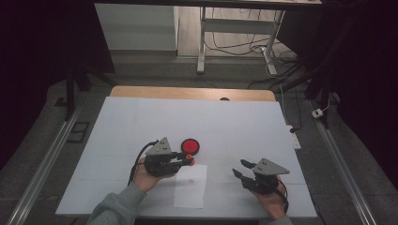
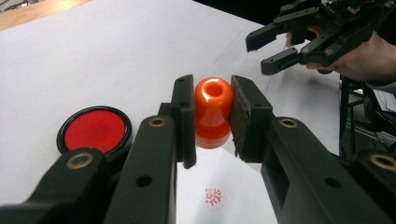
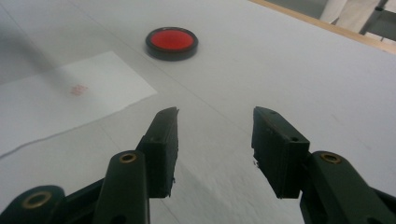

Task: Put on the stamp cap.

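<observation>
Orange plastic sits pinched in the left claw (image 2: 212, 116): a small stamp (image 2: 213, 112) with a rounded knob, both black jaws pressed against its sides. In the left gripper view the stamp hangs clear above a white sheet of paper (image 2: 224, 186), and a small red print (image 2: 214, 198) shows on the sheet just below it. In the high view the left claw (image 1: 187, 161) points toward the right, held by the person's left hand (image 1: 145, 177), with a grey sleeve (image 1: 115, 206) coming in from the bottom edge.

Just beside the left claw, on its far side, lies a round ink pad (image 1: 190, 146), red inside a black rim, resting on the counter (image 1: 234, 122) apart from the paper (image 1: 190, 187). The print (image 1: 190, 180) shows as a faint dot in the upper half of the sheet.

To the right of the paper, well apart from the stamp, the right claw (image 1: 240, 168) hovers above the counter in the person's right hand (image 1: 272, 204). Its jaws stand apart with nothing between them, as the right gripper view shows, with bare white counter (image 3: 289, 70) in the gap. The right claw (image 3: 215, 135) points toward the ink pad (image 3: 171, 42) and the paper's edge (image 3: 93, 93), with the red print (image 3: 78, 89) visible on the sheet.
</observation>
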Demonstrator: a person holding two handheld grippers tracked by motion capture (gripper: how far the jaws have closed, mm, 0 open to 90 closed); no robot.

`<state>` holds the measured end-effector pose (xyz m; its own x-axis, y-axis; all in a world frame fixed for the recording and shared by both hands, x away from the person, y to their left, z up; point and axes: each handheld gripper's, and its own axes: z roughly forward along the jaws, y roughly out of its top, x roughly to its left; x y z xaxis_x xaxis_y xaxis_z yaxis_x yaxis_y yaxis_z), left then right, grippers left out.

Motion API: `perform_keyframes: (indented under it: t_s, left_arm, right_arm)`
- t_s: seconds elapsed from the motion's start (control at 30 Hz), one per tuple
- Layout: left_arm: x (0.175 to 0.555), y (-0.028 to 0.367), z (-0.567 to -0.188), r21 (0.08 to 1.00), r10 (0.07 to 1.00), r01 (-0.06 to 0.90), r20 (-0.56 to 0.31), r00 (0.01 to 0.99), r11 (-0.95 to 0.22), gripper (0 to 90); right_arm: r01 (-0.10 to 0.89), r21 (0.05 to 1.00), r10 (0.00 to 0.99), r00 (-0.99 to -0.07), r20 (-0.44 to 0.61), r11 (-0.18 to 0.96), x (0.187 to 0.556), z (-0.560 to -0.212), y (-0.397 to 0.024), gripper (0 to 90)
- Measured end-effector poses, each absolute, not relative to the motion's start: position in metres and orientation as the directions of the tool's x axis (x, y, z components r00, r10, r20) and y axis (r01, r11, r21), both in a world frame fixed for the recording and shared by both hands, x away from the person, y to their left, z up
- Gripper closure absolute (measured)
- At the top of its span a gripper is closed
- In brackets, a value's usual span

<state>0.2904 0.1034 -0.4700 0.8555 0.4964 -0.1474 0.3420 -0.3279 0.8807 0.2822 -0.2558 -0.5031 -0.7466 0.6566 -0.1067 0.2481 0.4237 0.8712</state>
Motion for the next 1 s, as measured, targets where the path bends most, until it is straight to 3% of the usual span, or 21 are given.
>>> perform_keyframes:
  t_s: [0.43, 1.0]
  left_arm:
    - [0.294, 0.114, -0.464, 0.881, 0.514, 0.346, -0.144, 0.846, -0.323, 72.3]
    - [0.301, 0.134, -0.456, 0.88, 0.567, 0.364, -0.14, 0.812, -0.304, 72.3]
  right_arm:
    - [0.263, 0.874, 0.702, -0.703, -0.116, 0.408, 0.273, -0.501, -0.295, 50.4]
    - [0.277, 0.872, 0.703, -0.704, -0.102, 0.404, 0.276, -0.504, -0.297, 50.0]
